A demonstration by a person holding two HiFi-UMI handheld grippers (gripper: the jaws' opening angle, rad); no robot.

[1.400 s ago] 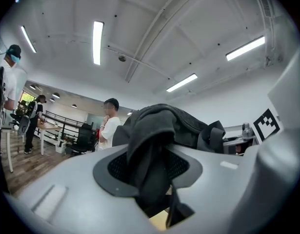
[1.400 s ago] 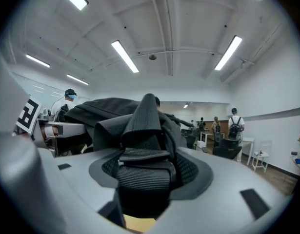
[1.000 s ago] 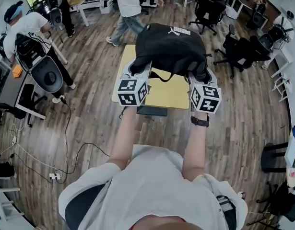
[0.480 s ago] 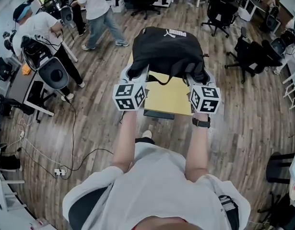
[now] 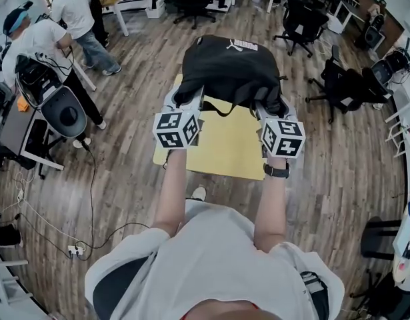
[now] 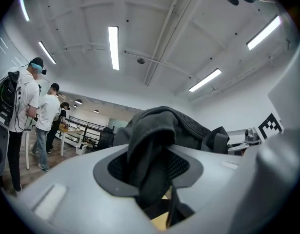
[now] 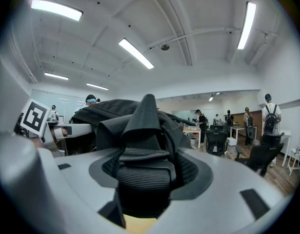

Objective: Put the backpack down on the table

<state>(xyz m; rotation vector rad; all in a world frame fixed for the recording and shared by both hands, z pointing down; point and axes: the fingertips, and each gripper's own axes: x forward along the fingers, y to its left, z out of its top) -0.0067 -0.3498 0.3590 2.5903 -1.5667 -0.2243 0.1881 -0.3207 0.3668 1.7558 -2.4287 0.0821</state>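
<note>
Head view shows the black backpack point(image 5: 231, 69) slung between the two grippers above the far part of the yellow table point(image 5: 225, 155). Its bulk hangs beyond the table's far edge side and its lower edge droops toward the top; whether it already touches the table cannot be told from here.

The left gripper point(image 5: 187, 102), over the table's left side, has its jaws clamped on a fold of the bag's dark cloth, which the left gripper view shows bunched up between the pads. The right gripper point(image 5: 268, 107), over the table's right side, is closed on a wad of ribbed webbing strap point(image 7: 145, 130), thick enough to keep those jaws fairly wide.

The bag looks soft and floppy: it sags between the two holds and should slump when set down rather than stand. It seems light to moderate in weight. The strap gives the surer hold, since webbing is tough and will not slip; loose cloth could slide out under load.

As a container, the backpack appears closed, and nothing of its contents shows.
</note>
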